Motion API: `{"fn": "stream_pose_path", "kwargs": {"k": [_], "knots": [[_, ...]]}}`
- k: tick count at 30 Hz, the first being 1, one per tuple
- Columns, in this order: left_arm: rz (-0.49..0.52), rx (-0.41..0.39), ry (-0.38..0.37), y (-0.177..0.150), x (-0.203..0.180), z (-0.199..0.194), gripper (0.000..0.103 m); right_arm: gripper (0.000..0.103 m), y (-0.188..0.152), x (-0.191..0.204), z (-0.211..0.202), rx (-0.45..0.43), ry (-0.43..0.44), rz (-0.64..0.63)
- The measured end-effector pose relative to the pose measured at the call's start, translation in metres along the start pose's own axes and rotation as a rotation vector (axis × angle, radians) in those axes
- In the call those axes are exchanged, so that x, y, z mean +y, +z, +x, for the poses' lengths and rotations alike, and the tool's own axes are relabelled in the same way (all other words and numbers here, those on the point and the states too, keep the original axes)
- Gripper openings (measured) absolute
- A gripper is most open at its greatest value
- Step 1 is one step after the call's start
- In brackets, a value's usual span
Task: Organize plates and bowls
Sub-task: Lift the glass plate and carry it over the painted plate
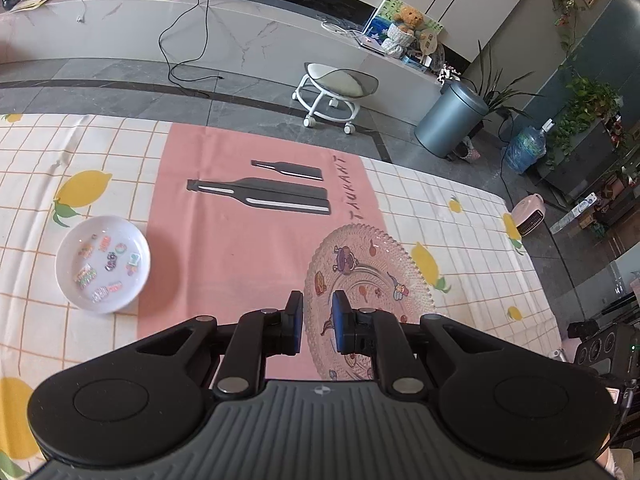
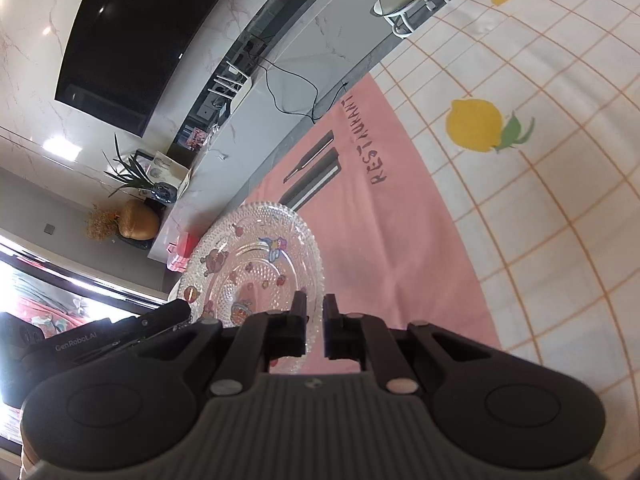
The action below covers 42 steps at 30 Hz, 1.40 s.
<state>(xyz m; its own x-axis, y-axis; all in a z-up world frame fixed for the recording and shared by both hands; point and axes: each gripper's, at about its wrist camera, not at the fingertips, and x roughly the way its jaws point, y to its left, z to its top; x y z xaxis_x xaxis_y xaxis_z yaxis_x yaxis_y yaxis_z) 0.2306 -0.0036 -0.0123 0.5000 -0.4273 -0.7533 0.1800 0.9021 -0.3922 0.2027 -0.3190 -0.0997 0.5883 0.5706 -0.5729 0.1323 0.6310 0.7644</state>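
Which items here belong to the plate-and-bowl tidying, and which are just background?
Job items: glass plate, held at its rim by both the left gripper and right gripper; white bowl.

Background: stool, bin, teddy bear.

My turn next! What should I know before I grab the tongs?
Left tongs: closed on the near rim of the glass plate.
Right tongs: also pinching that plate's rim, which looks tilted up off the pink cloth.
White bowl: sits alone to the left on the lemon tablecloth, untouched.
Done: plate gripped.
Left: probably bring plate and bowl together.
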Motion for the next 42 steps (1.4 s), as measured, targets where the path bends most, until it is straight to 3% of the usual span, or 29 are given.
{"fn": "stream_pose_path", "kwargs": {"k": [13, 21, 30, 42], "knots": [[-0.014, 0.023, -0.045, -0.081, -0.073, -0.007, 0.016, 0.007, -0.046, -0.066, -0.103, -0.047, -0.025, 0.069], [-0.063, 0.015, -0.037, -0.134, -0.090, -0.008, 0.016, 0.007, -0.068, -0.098, -0.139, -0.045, -0.064, 0.079], [-0.179, -0.011, -0.015, -0.183, -0.069, 0.001, 0.016, 0.005, -0.085, -0.101, -0.142, -0.030, -0.115, -0.002], [-0.157, -0.061, 0.040, -0.196, -0.066, 0.005, 0.016, 0.005, -0.097, -0.092, -0.131, -0.038, -0.147, -0.062]]}}
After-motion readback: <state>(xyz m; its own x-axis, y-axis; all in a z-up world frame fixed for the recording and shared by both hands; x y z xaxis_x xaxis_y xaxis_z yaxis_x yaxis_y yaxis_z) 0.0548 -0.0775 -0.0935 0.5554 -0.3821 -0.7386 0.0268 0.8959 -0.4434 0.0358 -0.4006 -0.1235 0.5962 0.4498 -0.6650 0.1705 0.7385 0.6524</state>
